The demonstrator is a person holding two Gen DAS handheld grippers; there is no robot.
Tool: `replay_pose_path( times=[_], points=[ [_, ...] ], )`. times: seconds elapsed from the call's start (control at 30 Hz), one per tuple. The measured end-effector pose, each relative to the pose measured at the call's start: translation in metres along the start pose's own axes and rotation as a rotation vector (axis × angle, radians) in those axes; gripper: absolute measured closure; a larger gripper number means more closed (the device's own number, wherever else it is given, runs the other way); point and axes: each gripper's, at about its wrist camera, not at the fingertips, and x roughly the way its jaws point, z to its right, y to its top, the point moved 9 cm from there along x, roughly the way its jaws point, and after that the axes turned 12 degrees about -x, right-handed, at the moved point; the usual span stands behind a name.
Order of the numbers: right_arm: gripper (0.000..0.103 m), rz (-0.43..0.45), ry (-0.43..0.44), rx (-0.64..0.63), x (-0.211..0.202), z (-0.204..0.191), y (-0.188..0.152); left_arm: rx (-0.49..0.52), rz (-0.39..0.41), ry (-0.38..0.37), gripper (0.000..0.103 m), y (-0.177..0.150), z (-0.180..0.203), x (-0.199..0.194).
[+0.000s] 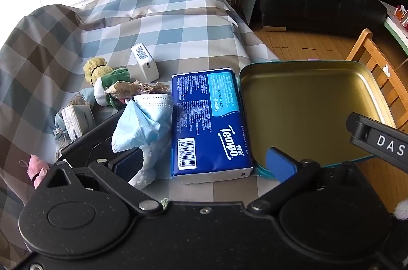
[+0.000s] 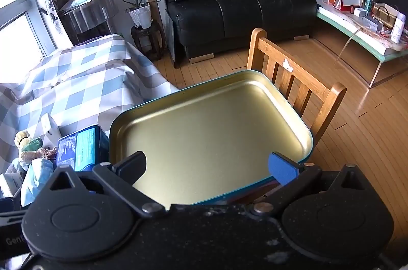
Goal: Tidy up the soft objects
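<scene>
On the checked cloth lies a blue Tempo tissue pack, with my left gripper open and its fingers either side of the pack's near end, not pressing it. A pale blue face mask is crumpled against the left finger. Behind it lie a green and yellow plush toy and a bit of beige lace. My right gripper hangs open over the near edge of a gold tin tray with nothing between its fingers. The tray is bare inside.
A white power adapter, a small wrapped packet and a pink item also lie on the cloth. A wooden chair stands right behind the tray. Beyond are wood floor, a black sofa and a cluttered low table.
</scene>
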Motion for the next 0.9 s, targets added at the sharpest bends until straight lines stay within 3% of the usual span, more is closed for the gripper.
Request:
replay_pose_path(
  times=[0.9],
  points=[
    [0.0,-0.025,0.0,-0.014,0.0037,-0.0005,-0.0037,-0.005,-0.015,0.024,0.004,-0.003,-0.0069,0.0089]
  ],
)
